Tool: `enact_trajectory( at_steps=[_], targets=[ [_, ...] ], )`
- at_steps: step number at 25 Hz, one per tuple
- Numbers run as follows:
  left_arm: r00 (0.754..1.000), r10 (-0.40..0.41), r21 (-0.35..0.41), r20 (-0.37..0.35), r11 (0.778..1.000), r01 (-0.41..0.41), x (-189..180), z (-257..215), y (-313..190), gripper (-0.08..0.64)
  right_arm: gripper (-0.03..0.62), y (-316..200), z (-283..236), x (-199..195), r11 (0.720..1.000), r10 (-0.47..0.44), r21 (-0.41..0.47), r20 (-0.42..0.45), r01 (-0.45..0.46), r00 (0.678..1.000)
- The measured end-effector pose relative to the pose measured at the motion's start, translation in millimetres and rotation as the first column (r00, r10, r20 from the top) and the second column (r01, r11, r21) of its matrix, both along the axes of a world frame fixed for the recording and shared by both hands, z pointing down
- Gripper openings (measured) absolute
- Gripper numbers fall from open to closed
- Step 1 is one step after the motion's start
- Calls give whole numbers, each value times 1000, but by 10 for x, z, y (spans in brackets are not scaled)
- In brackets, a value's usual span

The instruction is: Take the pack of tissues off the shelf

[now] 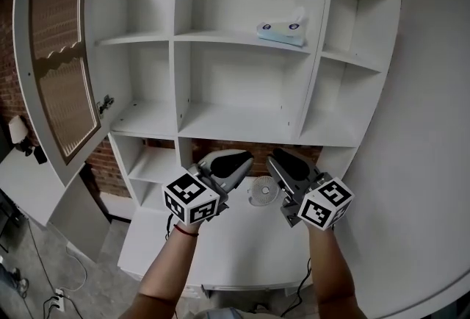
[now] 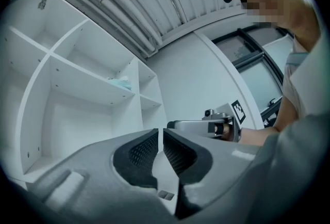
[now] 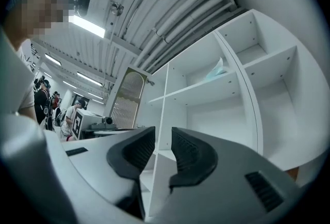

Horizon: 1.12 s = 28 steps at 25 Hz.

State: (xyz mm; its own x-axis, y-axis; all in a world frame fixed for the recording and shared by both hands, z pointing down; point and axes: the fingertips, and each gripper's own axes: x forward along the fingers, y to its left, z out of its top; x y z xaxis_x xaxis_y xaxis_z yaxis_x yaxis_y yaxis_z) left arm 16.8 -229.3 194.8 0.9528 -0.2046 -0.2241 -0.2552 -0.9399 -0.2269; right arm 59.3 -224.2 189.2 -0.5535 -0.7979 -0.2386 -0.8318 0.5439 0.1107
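Observation:
The pack of tissues point(image 1: 283, 32), pale blue-green with white tissue sticking up, lies on the upper middle shelf point(image 1: 220, 38) of a white shelf unit, towards the right end. It shows small in the left gripper view point(image 2: 121, 82) and in the right gripper view point(image 3: 217, 69). Both grippers are held low in front of the unit, well below the pack and far from it. My left gripper point(image 1: 246, 159) point(image 2: 161, 132) is shut with nothing in it. My right gripper point(image 1: 275, 159) point(image 3: 163, 132) is open, its jaws apart and nothing between them.
A cabinet door point(image 1: 62, 53) with a woven panel stands swung open at the unit's left. A small white fan point(image 1: 262, 191) sits on the white counter point(image 1: 250, 251) below the grippers. A white wall point(image 1: 433, 126) runs along the right. People stand in the background.

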Motion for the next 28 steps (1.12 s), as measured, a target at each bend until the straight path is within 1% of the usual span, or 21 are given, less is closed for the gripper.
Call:
enact_trajectory(
  at_steps=[5,10,21,25,28],
  targets=[
    [1000,-28,42,9,999,27,152,-213,-142,17,103,-180,-258,158,999,21,28,-24,-20,999],
    [998,-45,77,33,996,42,315,-388,-267,67,109,-360,-414,275,999,23,37,-34,-22,999],
    [991,-112,157,80,983,98,520,-763,-609,123,143,-658,-974,516,992,69,112,-79,-60,994],
    [989,-118,158,88,982,103,592,-873,-712,140,153,-774,-1175,612,987,107,133,-122,-91,987],
    [987,-127,161,94,981,111,644,-963,-804,143,158,-866,-1331,665,984,123,145,-138,-103,983]
  ],
)
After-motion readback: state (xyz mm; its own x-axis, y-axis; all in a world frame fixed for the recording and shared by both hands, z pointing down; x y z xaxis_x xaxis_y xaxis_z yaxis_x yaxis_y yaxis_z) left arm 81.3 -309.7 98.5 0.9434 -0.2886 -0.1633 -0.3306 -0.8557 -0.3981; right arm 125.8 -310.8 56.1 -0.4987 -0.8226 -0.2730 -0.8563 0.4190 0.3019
